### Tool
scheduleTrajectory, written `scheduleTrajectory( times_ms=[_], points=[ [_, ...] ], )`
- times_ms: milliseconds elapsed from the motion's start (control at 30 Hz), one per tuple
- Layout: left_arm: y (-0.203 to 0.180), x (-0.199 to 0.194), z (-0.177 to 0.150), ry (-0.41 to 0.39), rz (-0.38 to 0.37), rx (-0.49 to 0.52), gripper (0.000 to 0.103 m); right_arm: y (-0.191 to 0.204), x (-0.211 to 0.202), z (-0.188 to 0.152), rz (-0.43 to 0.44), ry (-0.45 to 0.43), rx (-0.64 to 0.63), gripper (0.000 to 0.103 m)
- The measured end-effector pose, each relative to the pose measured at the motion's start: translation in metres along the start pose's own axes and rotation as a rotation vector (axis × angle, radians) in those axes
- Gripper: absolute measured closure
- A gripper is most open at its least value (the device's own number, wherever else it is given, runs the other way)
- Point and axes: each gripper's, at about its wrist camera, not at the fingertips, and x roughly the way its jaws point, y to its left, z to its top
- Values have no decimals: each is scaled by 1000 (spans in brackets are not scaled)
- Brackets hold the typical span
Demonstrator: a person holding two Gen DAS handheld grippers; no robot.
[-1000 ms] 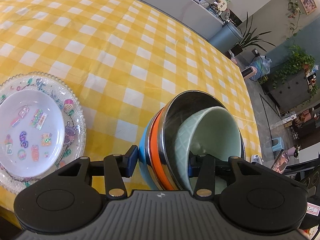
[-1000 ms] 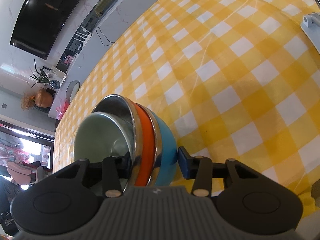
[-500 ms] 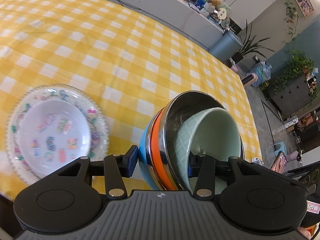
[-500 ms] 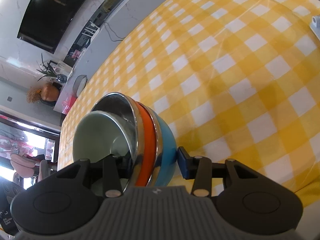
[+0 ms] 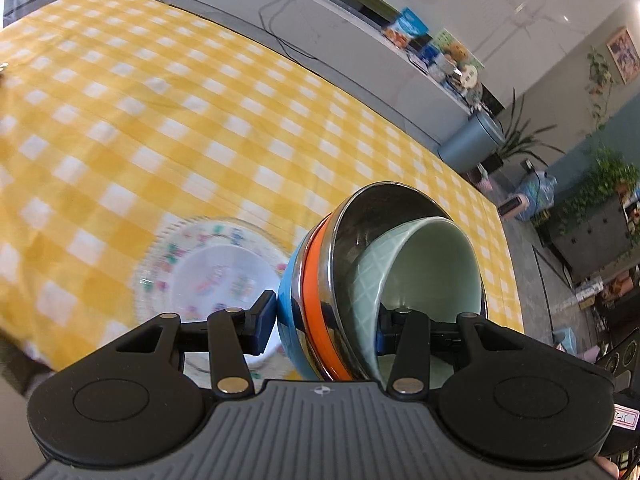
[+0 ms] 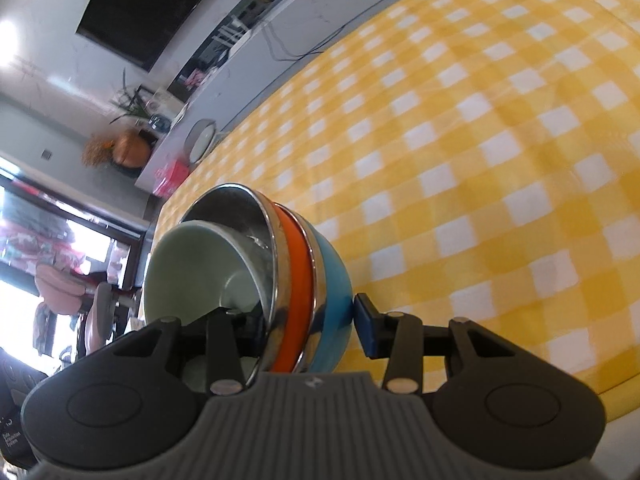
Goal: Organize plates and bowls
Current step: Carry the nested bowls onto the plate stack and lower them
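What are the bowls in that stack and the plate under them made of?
The inner green bowl looks like glazed ceramic: a soft sheen and a pressed lattice pattern outside. The shiny bowl around it looks like polished steel, mirroring its surroundings. The orange bowl and blue bowl have metal rims; their coloured shells could be plastic or enamel. The plate, blurred, seems clear patterned glass or plastic.

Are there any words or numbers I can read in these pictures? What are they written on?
None reads clearly.
White tag at the left view's right edge: handwritten marks, too unclear to quote.
Snack packets on the far counter: print too small.
Small white print at the right view's bottom left edge: blurred.
Sticker plate: pictures only, blurred.
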Motion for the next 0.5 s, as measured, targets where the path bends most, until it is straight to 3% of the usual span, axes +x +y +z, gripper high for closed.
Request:
scheduleTrajectory(
  times_ms=[500],
  points=[
    [56, -11, 14, -13, 38, -96, 52, 41, 51, -10, 11, 79, -67, 61]
  ],
)
